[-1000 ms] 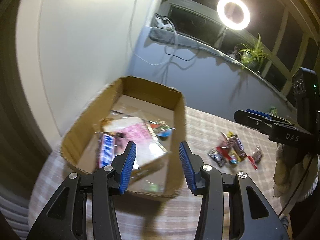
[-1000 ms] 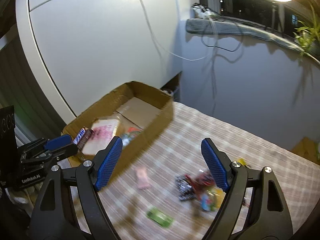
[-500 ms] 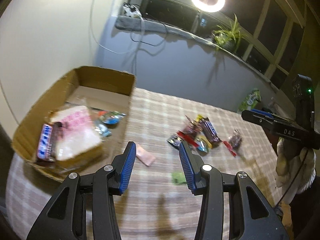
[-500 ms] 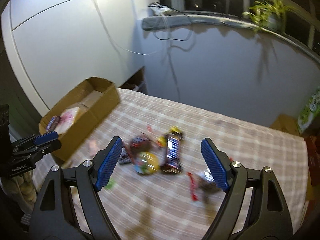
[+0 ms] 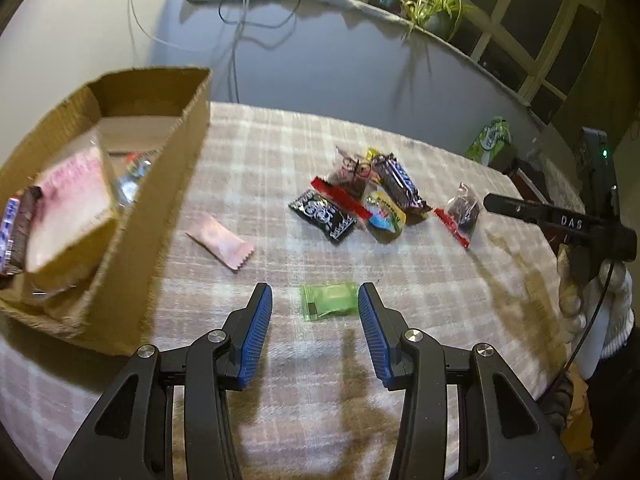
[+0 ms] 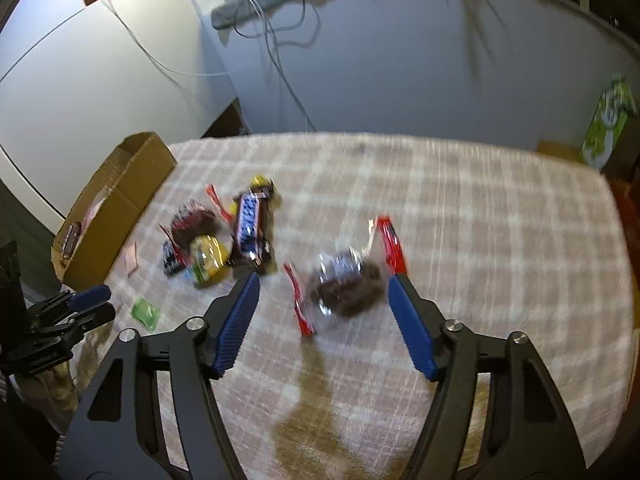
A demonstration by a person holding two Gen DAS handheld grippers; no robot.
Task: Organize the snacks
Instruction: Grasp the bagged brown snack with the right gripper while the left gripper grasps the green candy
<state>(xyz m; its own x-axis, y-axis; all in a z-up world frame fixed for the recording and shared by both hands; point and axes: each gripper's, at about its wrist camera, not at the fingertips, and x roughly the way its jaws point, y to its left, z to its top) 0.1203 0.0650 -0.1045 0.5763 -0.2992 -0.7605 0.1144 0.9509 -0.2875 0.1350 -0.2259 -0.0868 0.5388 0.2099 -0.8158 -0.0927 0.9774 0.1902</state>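
Two wrist views, shared tabletop

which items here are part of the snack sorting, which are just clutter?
Job: cardboard box, green packet, pink packet, snack pile, clear brown-snack bag.
Clutter: potted plant, cables, green carton.

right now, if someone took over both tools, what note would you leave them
Left tool: open, empty, lined up over the green packet.
Right tool: open, empty, above the clear packet with red ends, which sits apart from the pile.
Cardboard box at table's left already holds a pink package, a bar and some small wrapped sweets.
Left on the cloth: green packet, pink packet, clear packet, and the cluster with the black packet, yellow packet and blue-label bar.
Nothing is gripped yet.
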